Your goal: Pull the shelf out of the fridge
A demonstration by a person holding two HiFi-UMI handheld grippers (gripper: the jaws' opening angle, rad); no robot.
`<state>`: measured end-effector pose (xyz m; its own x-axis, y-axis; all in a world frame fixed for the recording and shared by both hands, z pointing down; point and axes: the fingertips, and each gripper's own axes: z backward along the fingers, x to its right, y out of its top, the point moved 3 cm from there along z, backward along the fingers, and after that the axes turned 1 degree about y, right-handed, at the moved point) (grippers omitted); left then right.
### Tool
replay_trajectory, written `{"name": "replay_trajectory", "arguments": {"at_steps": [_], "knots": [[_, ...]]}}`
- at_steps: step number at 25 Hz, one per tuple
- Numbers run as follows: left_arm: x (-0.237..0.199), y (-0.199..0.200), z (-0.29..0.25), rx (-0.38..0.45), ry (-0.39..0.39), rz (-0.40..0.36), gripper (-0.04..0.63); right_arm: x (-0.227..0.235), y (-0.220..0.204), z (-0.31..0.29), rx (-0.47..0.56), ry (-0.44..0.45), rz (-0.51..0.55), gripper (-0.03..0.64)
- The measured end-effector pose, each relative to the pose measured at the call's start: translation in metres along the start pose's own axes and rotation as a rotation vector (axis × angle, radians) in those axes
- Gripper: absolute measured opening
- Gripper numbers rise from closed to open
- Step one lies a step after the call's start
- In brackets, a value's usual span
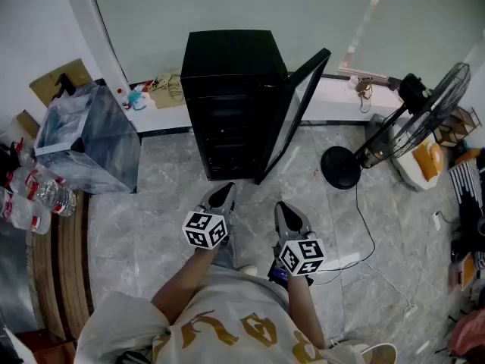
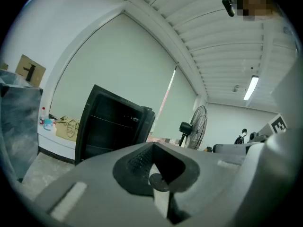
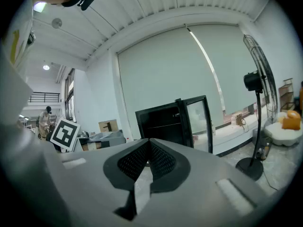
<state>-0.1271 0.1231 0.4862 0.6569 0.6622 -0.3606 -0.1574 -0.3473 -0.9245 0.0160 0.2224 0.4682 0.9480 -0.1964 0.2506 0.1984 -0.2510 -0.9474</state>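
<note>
In the head view we stood on the floor [image 1: 163,222] facing the fridge [image 1: 227,89], whose door [image 1: 301,101] hung open to the right. The left gripper [image 1: 224,193] and the right gripper [image 1: 283,209] were both low and well apart from the cabinet, so we judged that the approach was the step in hand. The floor between was bare. A fan [image 1: 424,116] stood near the door, and a wrapped bin [image 1: 87,139] on the left.

In the left gripper view the fingers [image 2: 137,162] were pressed together with nothing between them. A shelf [image 2: 110,121] showed as a thin line inside the dark cabinet. We thought the next move called for going forward and opening the fingers at its front edge.

In the right gripper view the fingers [image 3: 161,162] were also closed and empty. The door stood just beside the opening, which left less room on that side.
</note>
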Motion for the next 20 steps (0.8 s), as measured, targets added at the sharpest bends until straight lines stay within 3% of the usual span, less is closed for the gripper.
{"name": "replay_trajectory", "arguments": {"at_steps": [9,15,18,20], "knots": [[0.012,0.003,-0.001,0.039,0.054,-0.002,0.0,0.013,0.002,0.022,0.01,-0.011,-0.017,0.023],[0.007,0.002,-0.012,0.054,0.098,0.087,0.0,0.023,-0.001,0.022,-0.048,-0.019,-0.026,0.038],[0.003,0.004,-0.023,0.072,0.079,0.136,0.092,0.03,-0.001,0.015,-0.065,-0.026,-0.013,0.079],[0.001,0.005,-0.035,0.087,0.074,0.171,0.1,0.041,0.0,0.01,-0.067,-0.034,-0.013,0.08]]}}
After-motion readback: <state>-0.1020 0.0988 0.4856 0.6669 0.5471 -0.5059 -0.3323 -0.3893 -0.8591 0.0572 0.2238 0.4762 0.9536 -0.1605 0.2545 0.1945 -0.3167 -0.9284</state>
